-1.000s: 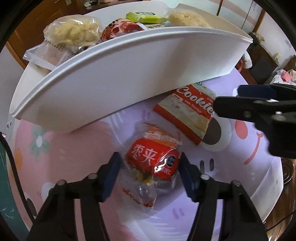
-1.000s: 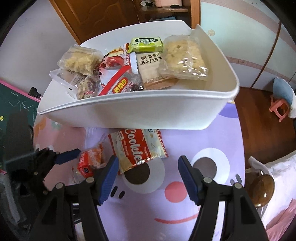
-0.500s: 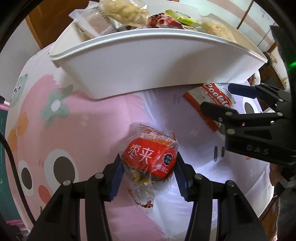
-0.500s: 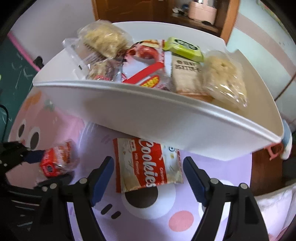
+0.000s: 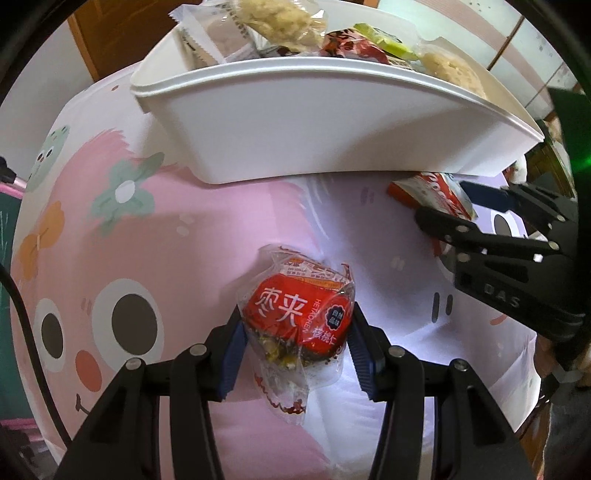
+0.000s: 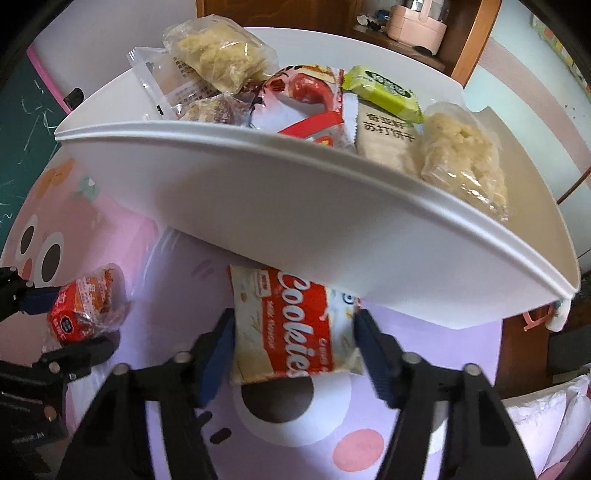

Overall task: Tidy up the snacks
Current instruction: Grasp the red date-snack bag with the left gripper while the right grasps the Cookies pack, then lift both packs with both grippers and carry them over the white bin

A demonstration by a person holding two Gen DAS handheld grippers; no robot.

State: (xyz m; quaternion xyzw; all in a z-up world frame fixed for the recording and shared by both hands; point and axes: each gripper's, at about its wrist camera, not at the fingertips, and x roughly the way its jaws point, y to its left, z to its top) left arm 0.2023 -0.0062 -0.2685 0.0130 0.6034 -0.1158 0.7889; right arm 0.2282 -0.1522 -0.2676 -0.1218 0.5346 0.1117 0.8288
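My left gripper [image 5: 295, 349] is shut on a red jujube snack pack [image 5: 299, 317] and holds it just above the cartoon mat. The pack also shows in the right wrist view [image 6: 83, 306]. My right gripper [image 6: 293, 349] stands around the red-and-white Cookies pack [image 6: 291, 328], its blue pads at both side edges; the pack lies on the mat, partly under the bin. The white plastic bin [image 6: 295, 218] behind it holds several snack packs. The bin [image 5: 332, 122] and the right gripper [image 5: 461, 214] also show in the left wrist view.
The pink and lilac cartoon mat [image 5: 155, 236] covers the table. A green chalkboard [image 6: 22, 122] stands at the left. A wooden cabinet [image 6: 461, 33] and a pink stool [image 6: 535, 317] are behind and to the right of the table.
My left gripper has closed on the jujube pack and lifted it slightly. My right gripper has moved forward over the Cookies pack and narrowed around it.
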